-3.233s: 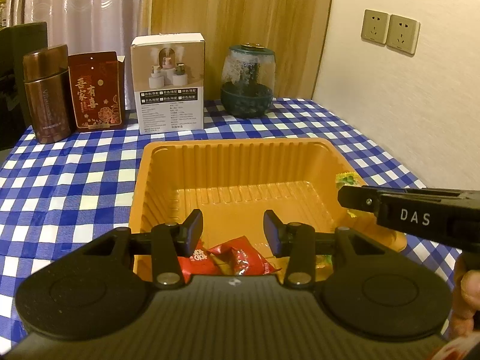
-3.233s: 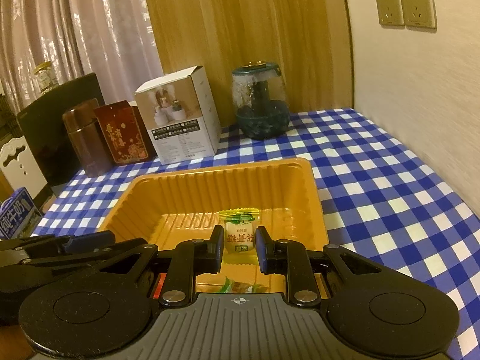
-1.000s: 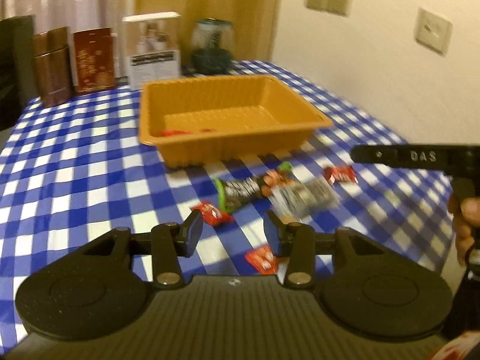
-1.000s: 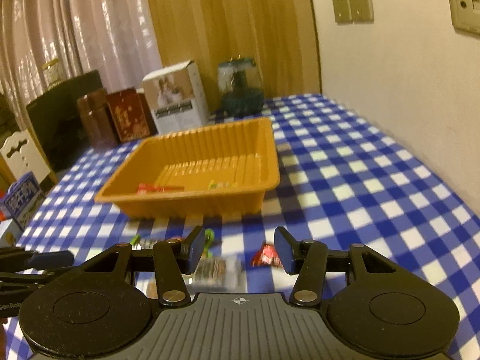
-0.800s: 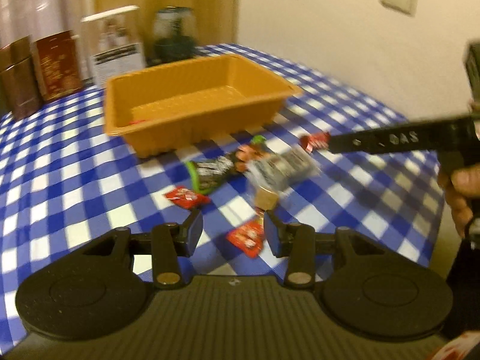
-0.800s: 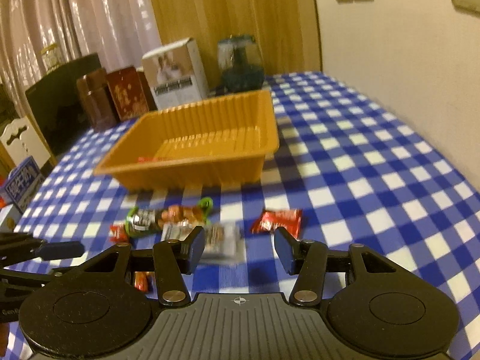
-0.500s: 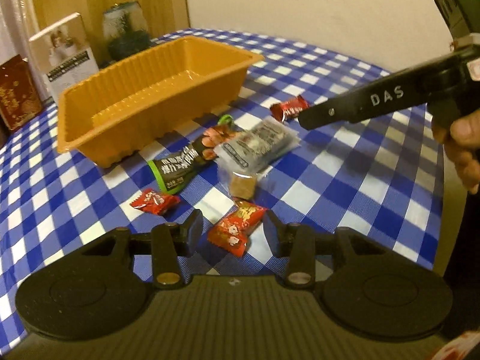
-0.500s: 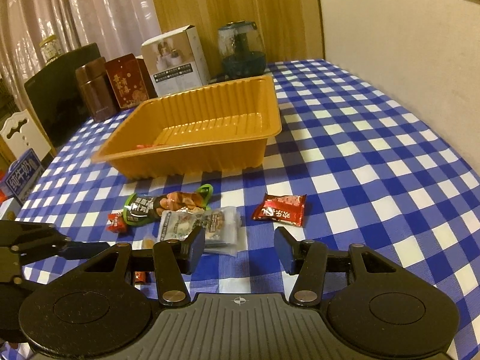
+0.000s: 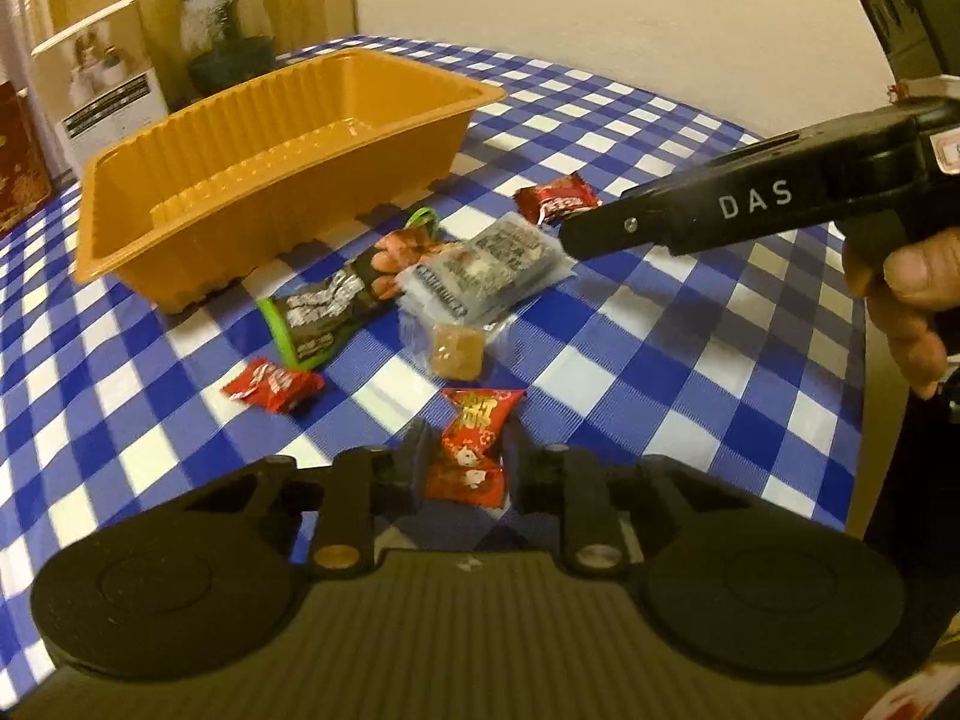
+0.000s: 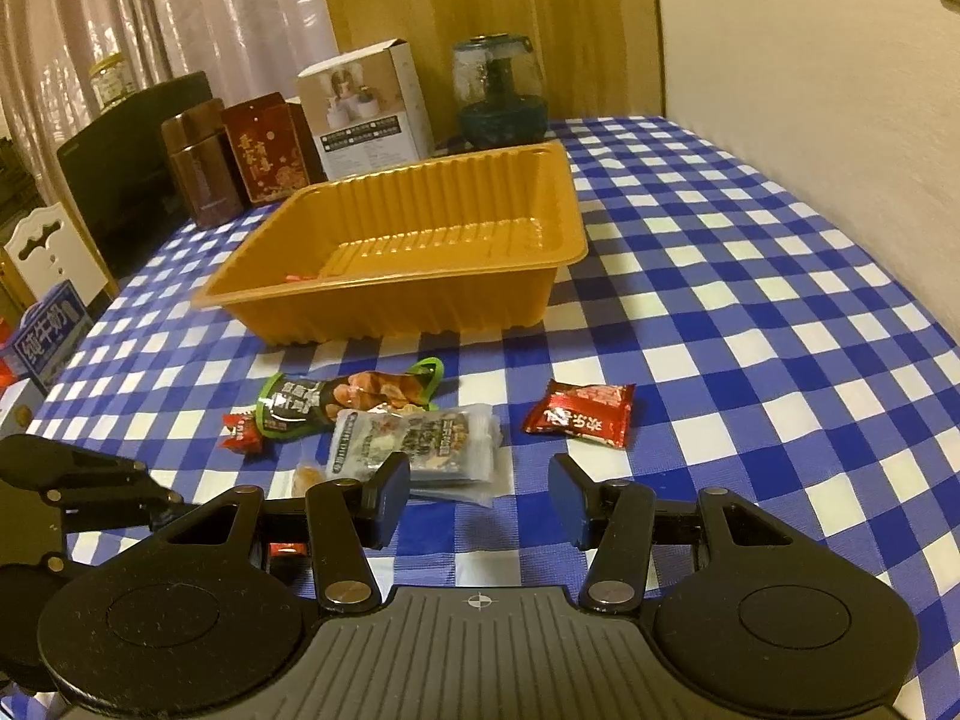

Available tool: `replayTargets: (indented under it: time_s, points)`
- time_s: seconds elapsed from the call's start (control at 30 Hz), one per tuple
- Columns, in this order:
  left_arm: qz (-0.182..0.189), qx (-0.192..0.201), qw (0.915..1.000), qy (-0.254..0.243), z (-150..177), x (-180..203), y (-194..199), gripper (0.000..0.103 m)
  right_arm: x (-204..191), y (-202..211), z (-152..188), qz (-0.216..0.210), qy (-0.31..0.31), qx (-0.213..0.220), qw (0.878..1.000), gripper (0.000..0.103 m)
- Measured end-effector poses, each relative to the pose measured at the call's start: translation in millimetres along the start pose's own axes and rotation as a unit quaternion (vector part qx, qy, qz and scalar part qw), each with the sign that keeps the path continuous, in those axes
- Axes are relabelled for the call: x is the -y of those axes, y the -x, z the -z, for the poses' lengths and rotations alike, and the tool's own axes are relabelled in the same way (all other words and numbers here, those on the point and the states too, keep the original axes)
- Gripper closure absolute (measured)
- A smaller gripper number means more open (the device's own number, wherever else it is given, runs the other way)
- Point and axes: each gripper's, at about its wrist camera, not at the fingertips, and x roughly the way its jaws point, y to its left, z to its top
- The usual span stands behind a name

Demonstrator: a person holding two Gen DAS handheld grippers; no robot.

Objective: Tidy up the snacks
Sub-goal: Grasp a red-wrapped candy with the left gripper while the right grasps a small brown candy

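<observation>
- Your left gripper point(image 9: 465, 456) has just been closing; its fingers now clench the red candy point(image 9: 471, 450) on the checked surface point(image 9: 690, 360).
- Your right gripper point(image 10: 480, 495) hangs released, empty.
- Next, lift toward the orange tray point(image 9: 288, 138) at eleven o'clock.

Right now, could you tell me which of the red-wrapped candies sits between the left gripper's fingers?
The red candy with gold print, between the left gripper's just-closed jaws; the other two red ones lie clear.

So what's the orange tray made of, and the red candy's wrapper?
The orange tray looks like thin moulded plastic: glossy, with ribbed walls. The red candy between the left gripper fingers seems wrapped in shiny printed plastic or foil film, crinkled at its ends.
</observation>
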Motion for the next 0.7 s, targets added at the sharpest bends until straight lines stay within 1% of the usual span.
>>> replayTargets:
  time_s: [0.07, 0.13, 0.27, 0.43, 0.47, 0.53, 0.7]
  points:
    - [-0.008, -0.003, 0.9999, 0.013, 4.0, -1.9, 6.1, 0.082, -2.8, 0.2, 0.5, -0.001, 0.007, 0.001, 1.000, 0.051]
    - [-0.017, 0.002, 0.9993, 0.032, 8.2, -4.6, 15.2, 0.082, -7.1, 0.6, 0.9, -0.011, 0.016, 0.003, 1.000, 0.051]
    - [-0.061, -0.002, 0.9958, 0.068, 16.2, -12.4, 24.4, 0.082, -21.7, -1.2, 1.7, -0.033, 0.050, 0.005, 0.998, 0.051]
    - [-0.109, -0.002, 0.9879, 0.110, 19.4, -28.8, 27.0, 0.082, -45.9, -13.1, 4.8, -0.058, 0.113, -0.001, 0.992, 0.052]
    - [-0.114, -0.003, 0.9866, 0.117, 20.2, -32.0, 26.9, 0.082, -50.2, -16.2, 6.1, -0.059, 0.125, -0.002, 0.990, 0.052]
    - [-0.111, -0.002, 0.9856, 0.127, 21.2, -36.4, 26.9, 0.082, -58.2, -22.6, 8.4, -0.059, 0.149, -0.005, 0.987, 0.052]
    - [-0.107, 0.002, 0.9869, 0.120, 22.0, -34.7, 24.1, 0.080, -75.7, -35.5, 19.3, -0.047, 0.214, -0.009, 0.976, 0.052]
